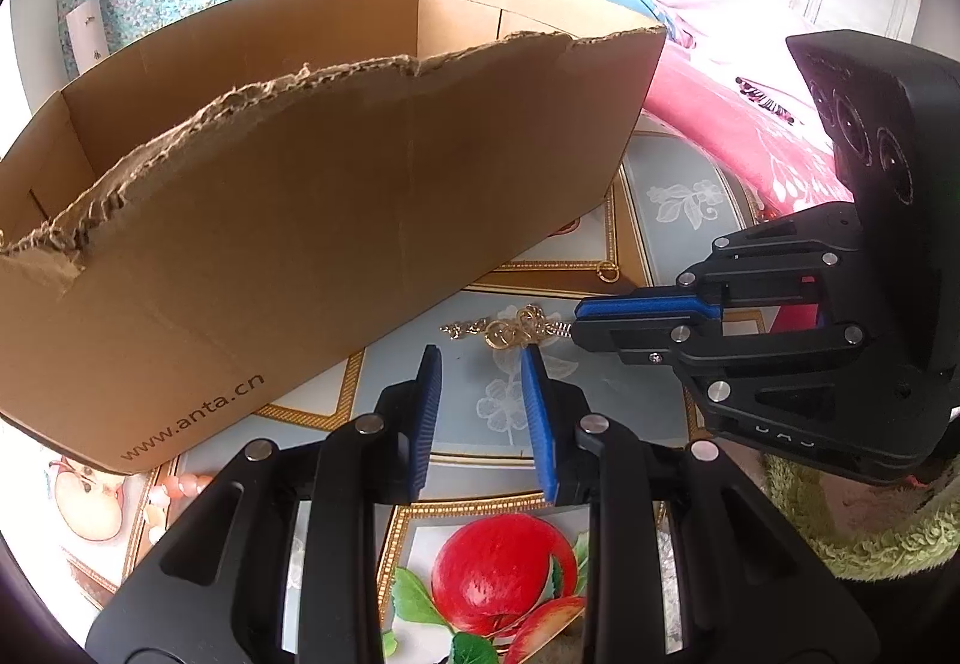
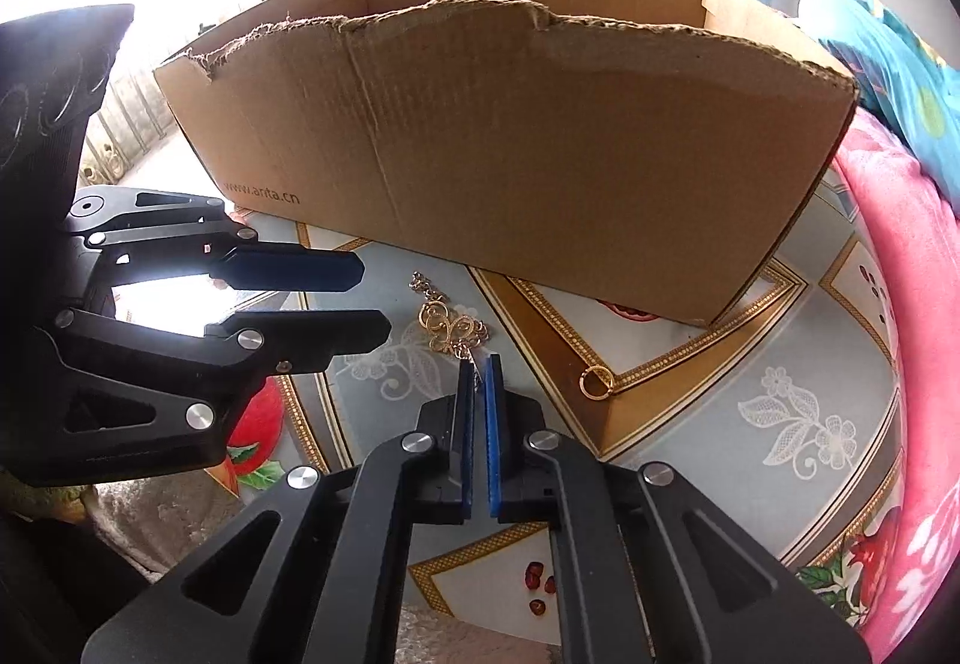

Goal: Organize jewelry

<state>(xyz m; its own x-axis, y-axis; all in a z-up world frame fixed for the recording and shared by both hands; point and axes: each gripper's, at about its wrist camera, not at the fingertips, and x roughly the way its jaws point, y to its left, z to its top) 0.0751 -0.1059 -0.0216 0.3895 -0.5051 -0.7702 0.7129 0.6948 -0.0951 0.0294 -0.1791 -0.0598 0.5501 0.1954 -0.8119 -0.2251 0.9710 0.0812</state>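
Gold glinted low in the centre of both views: a gold chain necklace with a looped filigree pendant [image 2: 451, 329] lay in a small heap on the patterned, fruit-printed tabletop [image 2: 774, 364], just in front of the torn brown cardboard box [image 2: 510, 153] that filled the upper half of each frame. The right tongs [image 2: 478, 364], at the bottom centre of the right wrist view, were closed almost completely, their blue pads pinching the near end of the chain. In the left wrist view the left tongs [image 1: 480, 355] stood partly open and empty at lower centre, their tips just short of the necklace [image 1: 510, 331]. A small gold ring [image 2: 596, 382] lay apart on the tabletop, right of the right tongs.
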